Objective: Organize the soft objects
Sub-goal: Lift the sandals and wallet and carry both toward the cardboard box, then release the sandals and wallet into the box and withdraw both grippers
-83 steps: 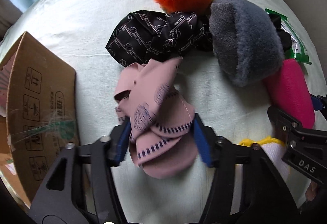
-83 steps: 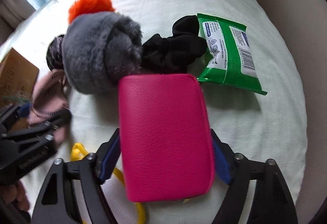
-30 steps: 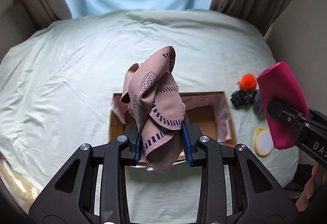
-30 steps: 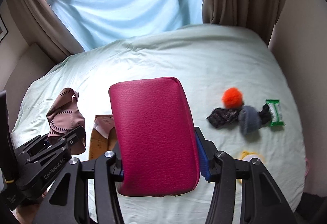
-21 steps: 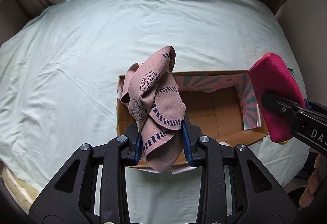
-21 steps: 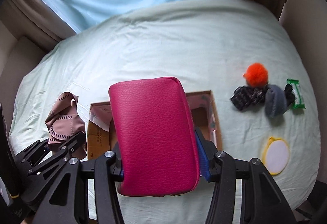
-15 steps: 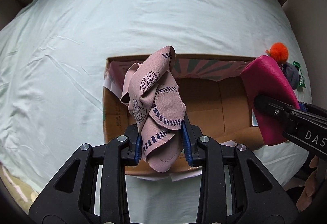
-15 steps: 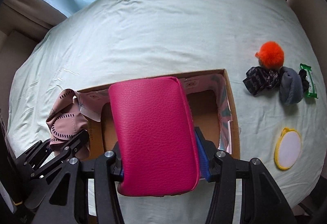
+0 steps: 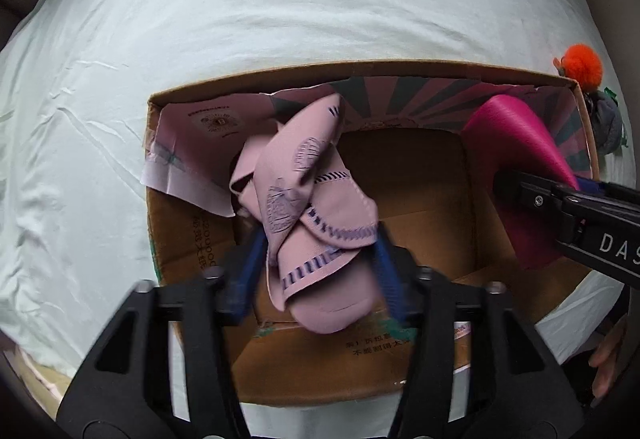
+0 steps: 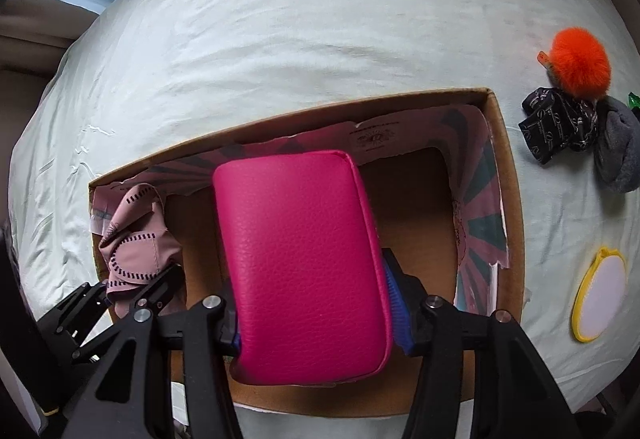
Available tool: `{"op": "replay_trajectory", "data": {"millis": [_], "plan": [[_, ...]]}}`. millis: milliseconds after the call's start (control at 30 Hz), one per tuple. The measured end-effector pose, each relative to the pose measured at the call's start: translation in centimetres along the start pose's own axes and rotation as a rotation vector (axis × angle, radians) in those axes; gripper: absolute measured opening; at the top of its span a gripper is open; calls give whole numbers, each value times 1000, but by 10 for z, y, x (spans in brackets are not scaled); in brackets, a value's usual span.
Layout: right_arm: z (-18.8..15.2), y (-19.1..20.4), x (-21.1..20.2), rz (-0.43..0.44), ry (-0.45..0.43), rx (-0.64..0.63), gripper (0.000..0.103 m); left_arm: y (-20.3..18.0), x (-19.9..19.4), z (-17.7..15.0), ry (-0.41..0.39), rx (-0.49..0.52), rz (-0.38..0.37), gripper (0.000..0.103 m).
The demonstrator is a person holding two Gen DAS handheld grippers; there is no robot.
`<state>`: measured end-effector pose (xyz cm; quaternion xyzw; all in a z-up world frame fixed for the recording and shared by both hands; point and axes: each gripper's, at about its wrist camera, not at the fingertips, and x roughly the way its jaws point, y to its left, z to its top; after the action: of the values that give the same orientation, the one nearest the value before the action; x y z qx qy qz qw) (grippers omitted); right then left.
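On the left, the left gripper [image 9: 318,267] hung over the open brown cardboard box [image 9: 188,251] with its jaws opening; the crumpled dusty-pink fabric piece with navy stitching [image 9: 308,207] was still between the blue pads, though they no longer seemed to press on it, and it sagged towards the box floor. Further right, the right gripper [image 10: 316,315] held the bright pink grained-leather pouch [image 10: 300,271] above the middle of the same box, its jaws beginning to ease apart while the pads still looked to be against the pouch's sides.

The step in hand appeared to be dropping both items into the box. The next move likely called for letting each fall clear of the pads, then lifting away towards what remained on the bed to the right: a fluffy orange pompom [image 10: 580,59], a black patterned cloth [image 10: 556,127], a grey fleece item [image 10: 618,155] and a round yellow-rimmed white pad [image 10: 598,287].

The box sat on a bed with a wrinkled pale-green sheet [image 10: 280,39]. Light-blue fabric showed at the far left edge.
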<state>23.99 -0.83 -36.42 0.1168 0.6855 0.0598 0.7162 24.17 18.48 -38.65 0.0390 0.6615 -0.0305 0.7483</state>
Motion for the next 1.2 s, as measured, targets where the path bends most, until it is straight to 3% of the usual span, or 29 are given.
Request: {"op": "replay_trajectory", "data": {"millis": [33,67,100,133,667,967,1200], "plan": [[2,1,2,-13,-1,-9,61,0,-1,0,-5,12,3,102],[3,1,3,-19,-10,-17,84,0,-3,-1,-23,23,4,103],[4,0,4,-8,-19,-19,97,-2,-4,-2,-21,39,7,103],[5,-1,3,2,-26,-22,103,-3,-4,-3,-16,52,19,103],[-2,4,-13,-18,-69,-65,103,7,-40,-17,-56,25,3,103],[-20,21,-60,-28,-137,-127,103,20,-103,-35,-155,-3,4,103],[-48,34,-121,-13,-236,-158,103,23,-161,-57,-251,-30,9,103]]}}
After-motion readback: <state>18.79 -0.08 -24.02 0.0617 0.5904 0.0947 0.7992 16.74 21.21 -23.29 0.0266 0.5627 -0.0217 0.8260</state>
